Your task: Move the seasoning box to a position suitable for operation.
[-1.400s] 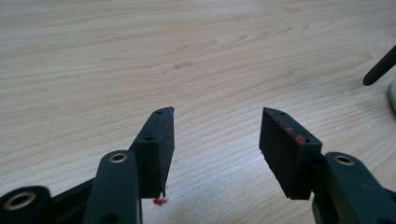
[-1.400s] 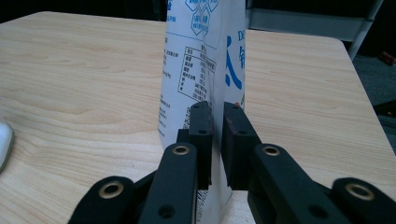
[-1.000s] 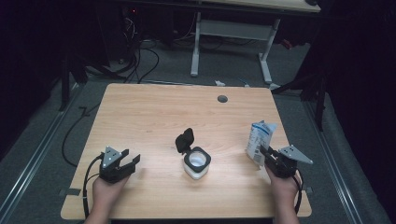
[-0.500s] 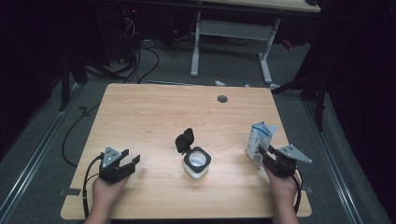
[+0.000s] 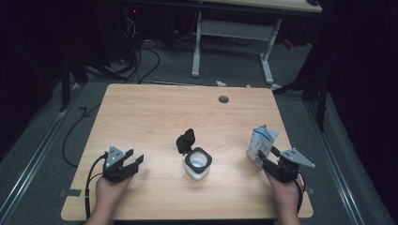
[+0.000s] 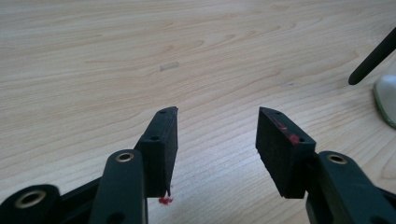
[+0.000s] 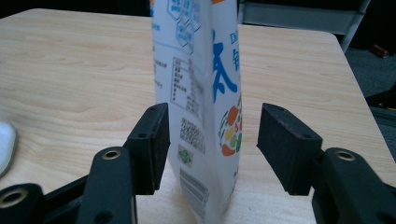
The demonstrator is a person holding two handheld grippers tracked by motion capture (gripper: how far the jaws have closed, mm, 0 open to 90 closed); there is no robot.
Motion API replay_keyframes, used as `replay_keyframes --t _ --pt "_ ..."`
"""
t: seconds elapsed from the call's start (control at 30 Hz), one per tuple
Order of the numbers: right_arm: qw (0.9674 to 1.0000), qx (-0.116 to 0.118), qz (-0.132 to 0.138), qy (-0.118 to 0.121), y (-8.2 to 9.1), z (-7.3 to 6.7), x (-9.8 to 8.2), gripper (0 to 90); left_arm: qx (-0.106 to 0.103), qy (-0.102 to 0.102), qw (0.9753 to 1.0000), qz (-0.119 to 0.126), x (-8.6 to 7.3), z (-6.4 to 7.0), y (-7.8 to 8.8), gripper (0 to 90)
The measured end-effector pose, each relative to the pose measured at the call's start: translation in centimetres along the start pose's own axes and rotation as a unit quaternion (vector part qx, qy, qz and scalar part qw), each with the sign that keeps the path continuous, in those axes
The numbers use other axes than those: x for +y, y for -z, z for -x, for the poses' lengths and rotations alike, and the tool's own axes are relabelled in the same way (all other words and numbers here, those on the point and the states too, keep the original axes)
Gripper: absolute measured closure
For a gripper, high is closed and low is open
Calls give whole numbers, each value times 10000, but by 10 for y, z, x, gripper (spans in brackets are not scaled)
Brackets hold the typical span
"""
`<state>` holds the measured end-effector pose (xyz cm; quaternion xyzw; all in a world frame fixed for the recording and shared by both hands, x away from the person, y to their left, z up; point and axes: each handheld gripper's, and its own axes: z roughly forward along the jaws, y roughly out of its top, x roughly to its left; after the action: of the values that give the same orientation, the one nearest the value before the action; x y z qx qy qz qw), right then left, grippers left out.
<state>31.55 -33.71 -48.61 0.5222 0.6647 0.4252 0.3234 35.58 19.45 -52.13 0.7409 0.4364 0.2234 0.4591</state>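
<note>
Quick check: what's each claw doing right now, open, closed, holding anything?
Left claw: open, nothing between its jaws.
Right claw: open; its jaws have just been opening and stand either side of the pouch without gripping it.

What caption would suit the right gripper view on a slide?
Open black tool, jaws just opened, straddling an upright white printed pouch on the light wooden table.

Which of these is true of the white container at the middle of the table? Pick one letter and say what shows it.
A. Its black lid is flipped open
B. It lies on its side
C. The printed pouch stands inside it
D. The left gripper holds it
A: the white container stands upright on the table with its black lid hinged up, so the opening shows; the left gripper and the printed pouch are well apart from it.
</note>
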Motion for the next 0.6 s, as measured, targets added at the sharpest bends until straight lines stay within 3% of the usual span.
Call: replay_keyframes --t 0.3,0.6 --pt "10000 -24 -33 57 10 -8 -3 428 -62 87 9999 53 2 0 -5 491" --pt "9999 -117 75 87 28 -16 -7 422 -135 -28 9999 8 7 6 -14 494"
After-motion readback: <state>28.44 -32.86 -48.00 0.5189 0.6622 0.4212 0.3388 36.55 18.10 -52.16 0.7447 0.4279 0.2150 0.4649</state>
